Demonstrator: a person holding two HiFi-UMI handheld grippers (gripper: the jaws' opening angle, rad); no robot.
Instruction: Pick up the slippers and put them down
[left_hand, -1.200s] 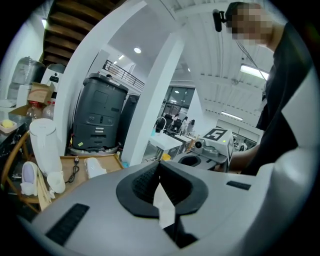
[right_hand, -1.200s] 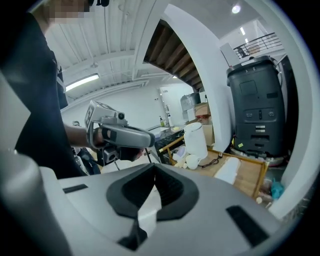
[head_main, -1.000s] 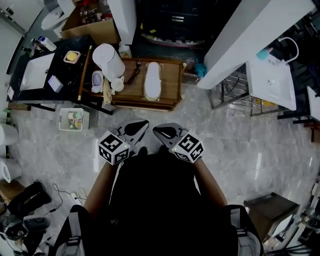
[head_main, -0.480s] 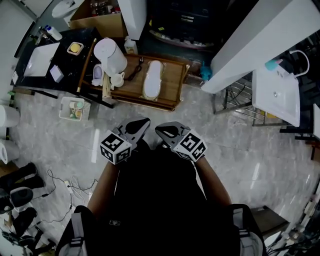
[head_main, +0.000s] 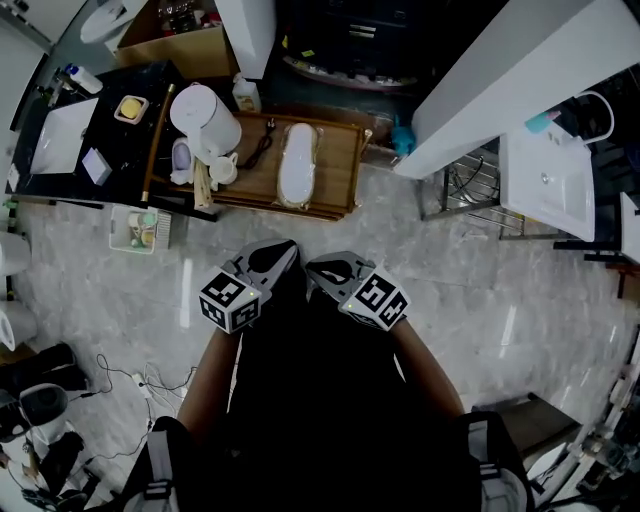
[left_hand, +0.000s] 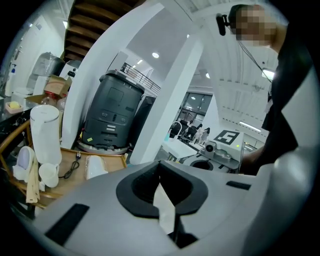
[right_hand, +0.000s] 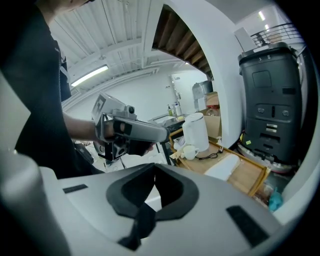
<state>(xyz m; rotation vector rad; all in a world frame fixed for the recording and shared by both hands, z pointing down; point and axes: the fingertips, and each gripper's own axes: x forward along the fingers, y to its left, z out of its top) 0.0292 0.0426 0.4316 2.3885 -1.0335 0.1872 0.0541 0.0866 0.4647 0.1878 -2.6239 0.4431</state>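
My right gripper (right_hand: 154, 174) has its jaws closed together, with nothing between them. Ahead and to the right, a white slipper (right_hand: 224, 167) lies on a wooden tray (right_hand: 251, 176), with a white kettle (right_hand: 195, 131) at its left. My left gripper (right_hand: 161, 134) is ahead-left.

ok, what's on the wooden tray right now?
A white slipper lies in the middle of the wooden tray, a black cable left of it, a white jug and mug at the left end. The jug hides that corner; whatever is under the slipper is covered.
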